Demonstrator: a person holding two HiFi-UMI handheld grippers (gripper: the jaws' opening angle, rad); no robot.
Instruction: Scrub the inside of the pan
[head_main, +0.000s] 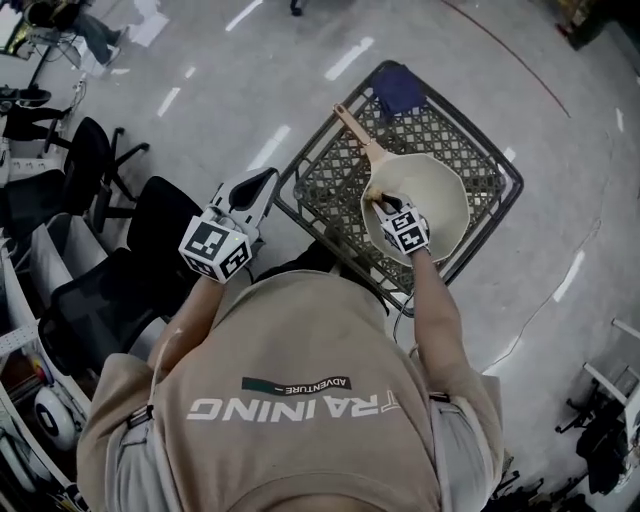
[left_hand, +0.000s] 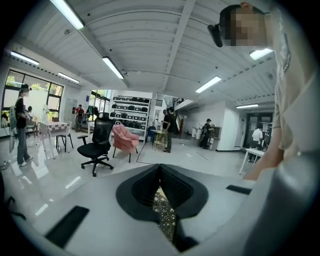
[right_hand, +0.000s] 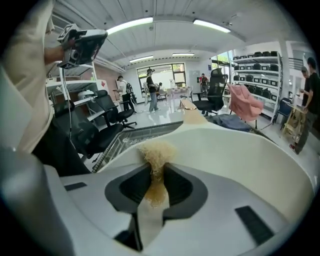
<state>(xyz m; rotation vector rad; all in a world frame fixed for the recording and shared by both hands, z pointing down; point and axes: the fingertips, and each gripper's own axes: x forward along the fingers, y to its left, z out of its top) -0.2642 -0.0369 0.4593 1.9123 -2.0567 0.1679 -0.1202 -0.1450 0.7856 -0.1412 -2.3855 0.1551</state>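
1. Pan sits on the mesh table, its near rim close to the table's near edge. The handle points far-left, and a blue cloth lies at the far corner.
2. Your right gripper is inside the pan at the left wall, jaws clamped on a tan fibre scrubber.
3. Your left gripper hangs at the table's left edge, jaws together and empty.
4. Office chairs crowd your left, and the floor runs wide on the right.
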